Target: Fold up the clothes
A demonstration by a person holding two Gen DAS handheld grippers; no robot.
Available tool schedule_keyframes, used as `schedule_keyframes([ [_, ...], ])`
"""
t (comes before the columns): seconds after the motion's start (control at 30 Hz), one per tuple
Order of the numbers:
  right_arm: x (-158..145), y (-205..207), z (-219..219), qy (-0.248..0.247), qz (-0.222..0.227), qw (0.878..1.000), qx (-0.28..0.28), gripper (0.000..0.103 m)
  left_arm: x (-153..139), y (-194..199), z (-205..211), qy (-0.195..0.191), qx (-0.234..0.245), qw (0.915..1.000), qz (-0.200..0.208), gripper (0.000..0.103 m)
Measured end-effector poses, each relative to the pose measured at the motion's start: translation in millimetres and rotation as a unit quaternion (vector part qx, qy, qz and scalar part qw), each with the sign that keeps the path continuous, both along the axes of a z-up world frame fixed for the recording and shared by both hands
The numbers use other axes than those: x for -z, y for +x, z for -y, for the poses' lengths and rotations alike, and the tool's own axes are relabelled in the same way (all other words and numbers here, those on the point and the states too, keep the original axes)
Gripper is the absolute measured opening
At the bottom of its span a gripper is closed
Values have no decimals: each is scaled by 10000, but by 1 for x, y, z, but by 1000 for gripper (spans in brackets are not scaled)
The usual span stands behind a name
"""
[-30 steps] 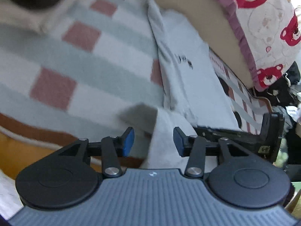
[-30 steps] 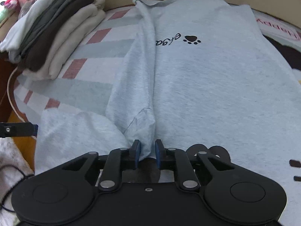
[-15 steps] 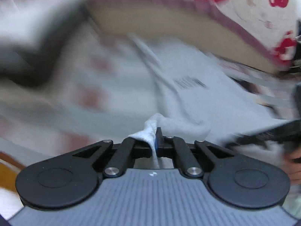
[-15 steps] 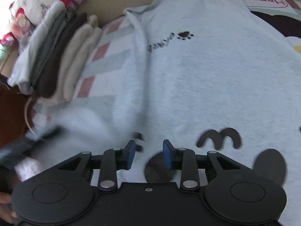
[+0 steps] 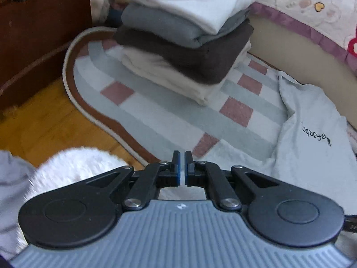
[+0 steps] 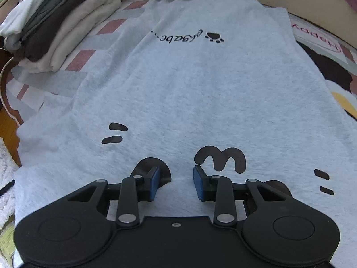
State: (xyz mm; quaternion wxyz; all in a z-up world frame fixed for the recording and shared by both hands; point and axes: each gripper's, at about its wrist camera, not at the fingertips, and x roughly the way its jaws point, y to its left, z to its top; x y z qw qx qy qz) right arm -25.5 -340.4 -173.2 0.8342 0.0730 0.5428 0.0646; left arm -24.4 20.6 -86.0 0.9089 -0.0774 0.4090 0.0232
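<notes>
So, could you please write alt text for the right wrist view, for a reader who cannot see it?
A light grey T-shirt with a black paw print and cartoon-face print lies spread flat on a patterned rug, filling most of the view. The right gripper is over its near end, jaws open and empty. A stack of folded clothes sits at the upper left.

Left gripper [image 5: 182,164]: ribbed grey-blue body, black linkages, blue pads, silver screws. Right gripper [image 6: 175,182]: black body, same linkages.
</notes>
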Motion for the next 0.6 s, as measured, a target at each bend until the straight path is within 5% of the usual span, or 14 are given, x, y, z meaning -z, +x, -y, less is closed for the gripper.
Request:
schedule_keyframes([
  [0.17,-18,-2,3,643,237,9976,-39,38,-2,12,20,-309,545,9975,-328,4],
  [0.33,-51,6,23,1154,621,9913,103,38,-15,41,58,-713,1401,9846,-762,9],
  [0.4,-72,13,39,1176,798,9896,221,38,-26,55,71,-977,1674,9775,-830,14],
  [0.47,-93,18,57,1132,951,9884,343,38,-37,70,80,-1315,1964,9674,-911,34],
  [0.5,-104,21,65,1104,1023,9878,408,40,-42,78,80,-1502,2065,9622,-947,35],
  [0.6,-125,13,82,834,1177,9876,628,46,-55,98,82,-1262,2081,9670,-750,35],
])
